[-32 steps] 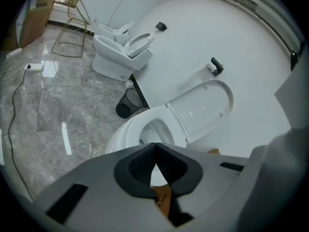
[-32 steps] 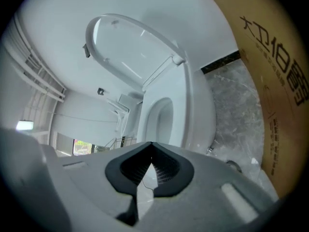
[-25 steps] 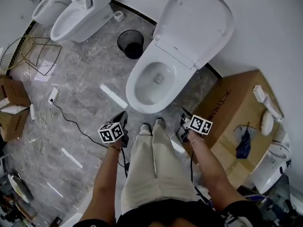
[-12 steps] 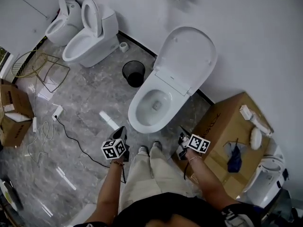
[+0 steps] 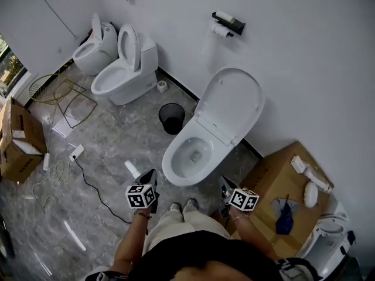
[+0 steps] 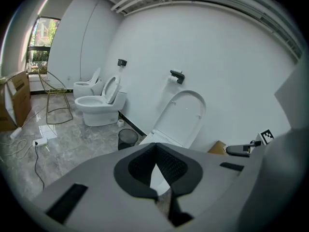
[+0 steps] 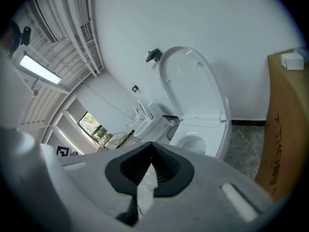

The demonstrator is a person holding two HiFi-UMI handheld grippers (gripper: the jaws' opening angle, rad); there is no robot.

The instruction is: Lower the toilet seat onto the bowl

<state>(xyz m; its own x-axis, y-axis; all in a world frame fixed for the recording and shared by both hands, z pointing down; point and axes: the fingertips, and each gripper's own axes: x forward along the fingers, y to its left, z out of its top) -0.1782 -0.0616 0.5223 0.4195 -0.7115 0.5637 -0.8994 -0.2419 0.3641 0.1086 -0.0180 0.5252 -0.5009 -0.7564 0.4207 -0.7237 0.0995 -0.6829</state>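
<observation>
Both tools sit shut and empty by your knees: left gripper (image 5: 153, 174), right gripper (image 5: 223, 182). The toilet seat (image 5: 229, 107) stands raised against the wall behind the bowl (image 5: 176, 171), ahead of both tools, its long axis running away from you. Your right gripper looks nearer. The seat is a smooth, glossy white oval with a rounded rim.

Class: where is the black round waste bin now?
Head view: the black round waste bin stands on the floor, just left of the open-lidded white toilet, by the wall.
</observation>
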